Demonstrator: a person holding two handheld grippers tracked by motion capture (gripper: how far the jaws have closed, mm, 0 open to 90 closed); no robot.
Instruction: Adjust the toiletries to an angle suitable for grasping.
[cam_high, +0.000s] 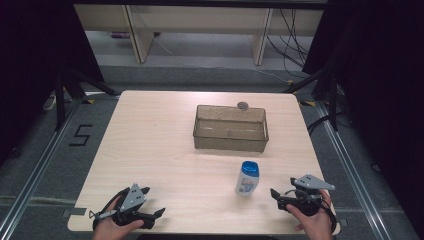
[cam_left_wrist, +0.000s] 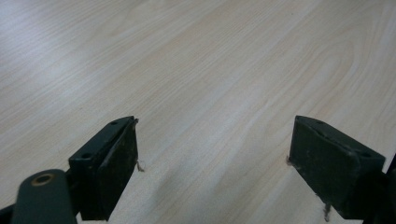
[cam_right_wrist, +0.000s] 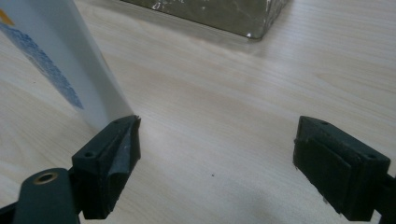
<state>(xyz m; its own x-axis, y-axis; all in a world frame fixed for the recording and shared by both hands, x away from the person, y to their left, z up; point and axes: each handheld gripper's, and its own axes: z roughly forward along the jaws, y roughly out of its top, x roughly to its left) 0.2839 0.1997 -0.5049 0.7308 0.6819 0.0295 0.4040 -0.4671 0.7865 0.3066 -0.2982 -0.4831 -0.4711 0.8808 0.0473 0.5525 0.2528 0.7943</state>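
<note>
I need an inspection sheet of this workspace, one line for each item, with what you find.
Surface: pale wooden table, bare around the things.
Job's things: white bottle with blue cap, upright; clear bin beyond it, nothing seen inside.
Clutter: small round grey object at the bin's far rim.
Grippers: left gripper open over bare wood; right gripper open, bottle beside one jaw.
Cables: loose cables on the floor behind.
Surroundings: dark curtains, floor marking 5.

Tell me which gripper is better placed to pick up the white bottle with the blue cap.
Right. The right gripper sits open just beside the bottle, which shows close by its jaws in the right gripper view. The left gripper is farther off, facing bare table.
</note>
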